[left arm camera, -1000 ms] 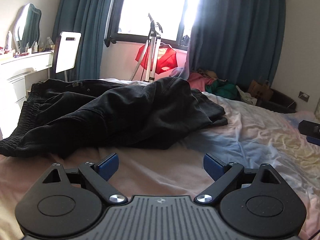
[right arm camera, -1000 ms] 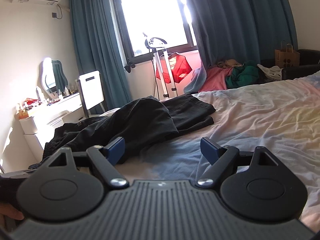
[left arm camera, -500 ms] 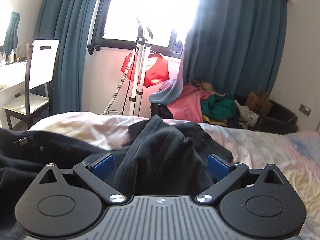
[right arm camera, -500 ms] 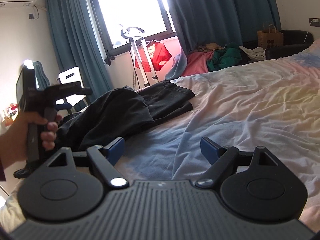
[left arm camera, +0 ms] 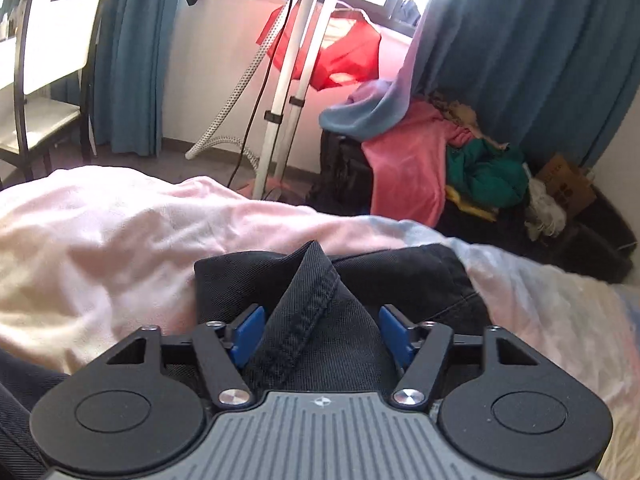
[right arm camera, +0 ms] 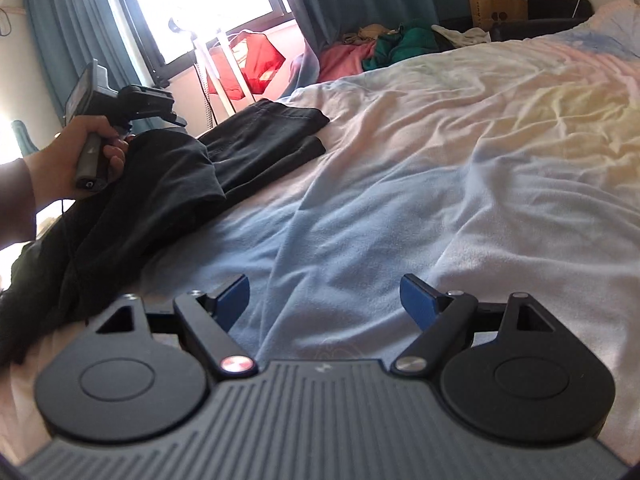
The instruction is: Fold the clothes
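Black trousers (right arm camera: 192, 176) lie crumpled on the bed's left side. In the left wrist view a raised fold with a stitched seam (left arm camera: 310, 312) stands between my left gripper's blue pads (left arm camera: 248, 334). The left gripper (left arm camera: 320, 332) is open around that fold, its jaws partly closed in but apart from the cloth on the right. The right wrist view shows the left gripper (right arm camera: 120, 108) in a hand over the trousers. My right gripper (right arm camera: 326, 300) is open and empty above the bedsheet, right of the trousers.
The bed sheet (right arm camera: 460, 160) is pale pink, blue and yellow, wrinkled. Beyond the bed stand a garment steamer pole (left arm camera: 288, 80), a red garment (left arm camera: 344, 52), a pile of clothes (left arm camera: 440, 160), a white chair (left arm camera: 48, 60) and a paper bag (right arm camera: 498, 6).
My left gripper moved forward and down onto the trousers and its jaws narrowed around a raised fold. My right gripper shifted a little closer to the sheet and stayed open.
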A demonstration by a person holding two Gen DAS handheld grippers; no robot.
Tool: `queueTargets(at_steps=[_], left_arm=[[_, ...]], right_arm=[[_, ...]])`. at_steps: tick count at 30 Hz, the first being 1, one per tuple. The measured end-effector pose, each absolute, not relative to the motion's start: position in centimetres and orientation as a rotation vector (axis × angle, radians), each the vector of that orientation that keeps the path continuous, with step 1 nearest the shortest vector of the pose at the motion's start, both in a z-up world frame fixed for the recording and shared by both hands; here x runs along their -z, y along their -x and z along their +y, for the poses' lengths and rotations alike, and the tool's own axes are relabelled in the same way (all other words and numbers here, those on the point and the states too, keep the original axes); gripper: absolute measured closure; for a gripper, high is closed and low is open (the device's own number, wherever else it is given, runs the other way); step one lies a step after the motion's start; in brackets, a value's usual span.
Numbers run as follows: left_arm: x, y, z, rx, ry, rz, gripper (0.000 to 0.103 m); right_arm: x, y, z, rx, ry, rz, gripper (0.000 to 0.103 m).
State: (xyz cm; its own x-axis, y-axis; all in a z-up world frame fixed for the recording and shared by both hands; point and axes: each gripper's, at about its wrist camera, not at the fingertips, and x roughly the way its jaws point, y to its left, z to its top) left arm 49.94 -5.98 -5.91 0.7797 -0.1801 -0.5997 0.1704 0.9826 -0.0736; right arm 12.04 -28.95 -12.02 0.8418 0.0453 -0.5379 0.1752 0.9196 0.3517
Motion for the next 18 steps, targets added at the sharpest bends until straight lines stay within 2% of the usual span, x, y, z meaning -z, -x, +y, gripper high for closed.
queueTargets(at_steps=[3, 7, 13, 18], left_arm=[[5.9, -48.9, -8.0, 0.188, -0.120, 0.607, 0.090], [4.0, -44.6, -10.6, 0.232, -0.286, 0.492, 0.095], [-0.8, -27.9, -10.8, 0.406, -0.371, 0.327, 0.096], [0.9, -13.8, -8.8, 0.484, -0.371, 0.338, 0.099]], right_arm=[[12.6, -12.4, -29.0, 0.085, -0.420, 0.572, 0.019], [12.4, -12.1, -28.7, 0.098, -0.403, 0.554, 0.019], [10.0, -9.7, -27.9, 0.083, -0.325, 0.457, 0.019], [7.5, -7.0, -28.0, 0.086, -0.310, 0.371, 0.019]])
